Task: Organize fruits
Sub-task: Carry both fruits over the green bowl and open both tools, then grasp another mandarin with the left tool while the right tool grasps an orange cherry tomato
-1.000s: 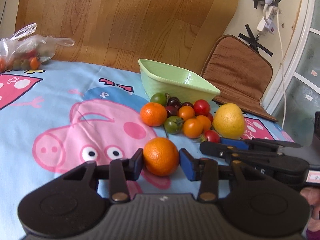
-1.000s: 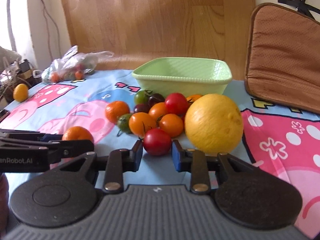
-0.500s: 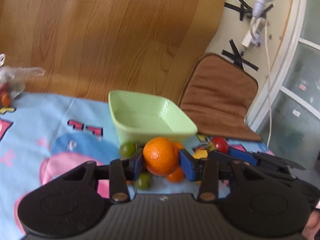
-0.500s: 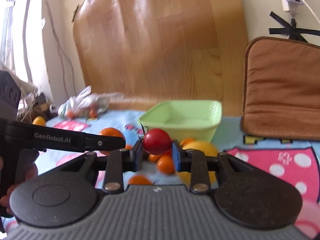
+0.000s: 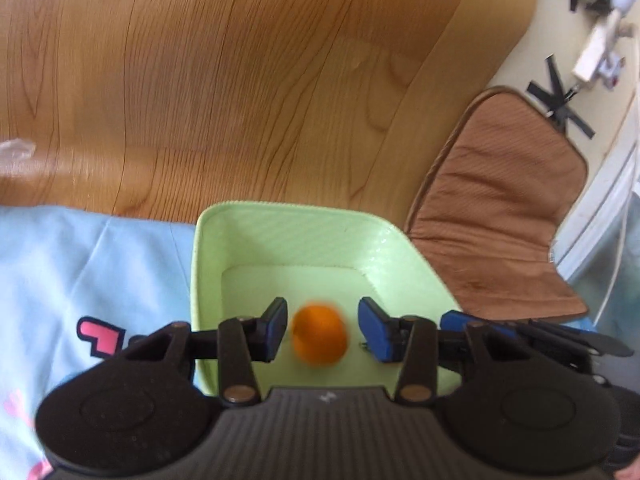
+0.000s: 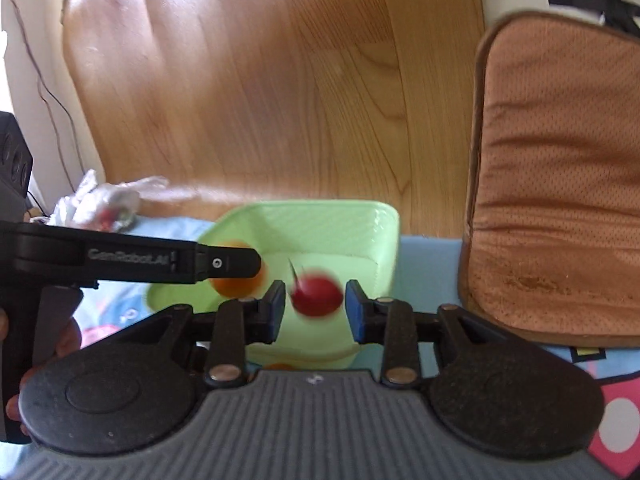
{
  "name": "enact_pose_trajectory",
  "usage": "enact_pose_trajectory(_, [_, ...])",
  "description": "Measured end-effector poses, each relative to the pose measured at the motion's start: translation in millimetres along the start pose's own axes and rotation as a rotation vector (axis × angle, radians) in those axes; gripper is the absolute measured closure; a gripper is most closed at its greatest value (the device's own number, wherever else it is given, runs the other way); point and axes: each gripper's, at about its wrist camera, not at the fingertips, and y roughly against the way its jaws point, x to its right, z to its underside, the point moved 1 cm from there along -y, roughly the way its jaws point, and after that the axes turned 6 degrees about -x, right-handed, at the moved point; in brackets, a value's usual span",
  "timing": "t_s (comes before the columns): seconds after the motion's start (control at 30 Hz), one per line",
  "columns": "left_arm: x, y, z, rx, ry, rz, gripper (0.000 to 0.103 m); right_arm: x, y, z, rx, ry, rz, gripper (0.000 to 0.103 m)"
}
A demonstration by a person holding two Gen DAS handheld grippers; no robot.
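We hold both grippers over the pale green bowl that sits on the blue cartoon-print cloth covering the bench. The left gripper has its jaws opening, blue pads spread clear of the orange, which shows blurred between them over the bowl's floor with a gap on either side. The right gripper is likewise opening its jaws, and the red tomato, stem pointing up and smeared by motion, lies between the pads without touching either, also above the bowl's inside. In the right wrist view the left gripper's black finger crosses from the left, the orange partly hidden behind its tip, and a hand grips that tool's handle. A wood-grain panel stands behind the bowl, a brown cushion leans to its right, and a clear plastic bag of small fruit rests at the far left on the cloth
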Motion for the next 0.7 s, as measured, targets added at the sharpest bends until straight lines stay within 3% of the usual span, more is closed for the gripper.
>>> enact_pose_trajectory(0.1, [0, 17, 4, 0.036, -0.008, 0.004, 0.059, 2, 4, 5, 0.018, -0.017, -0.013, 0.064])
enact_pose_trajectory(0.27, [-16, 80, 32, 0.151, 0.001, -0.008, 0.049, -7, 35, 11, 0.092, 0.002, -0.046, 0.064])
enact_pose_trajectory(0.43, [-32, 104, 70, 0.126, 0.045, -0.003, 0.030, -32, 77, 40, 0.101, 0.085, -0.161, 0.063])
enact_pose_trajectory(0.6, [-45, 88, 90, 0.058, 0.144, 0.031, 0.032, -65, 83, 87, 0.016, 0.176, -0.167, 0.052])
enact_pose_trajectory(0.67, [-49, 77, 95, 0.034, 0.181, 0.031, 0.040, -76, 76, 98, -0.028, 0.202, -0.128, 0.052])
enact_pose_trajectory(0.7, [-50, 73, 97, 0.019, 0.188, 0.032, 0.057, -80, 72, 101, -0.043, 0.216, -0.119, 0.052])
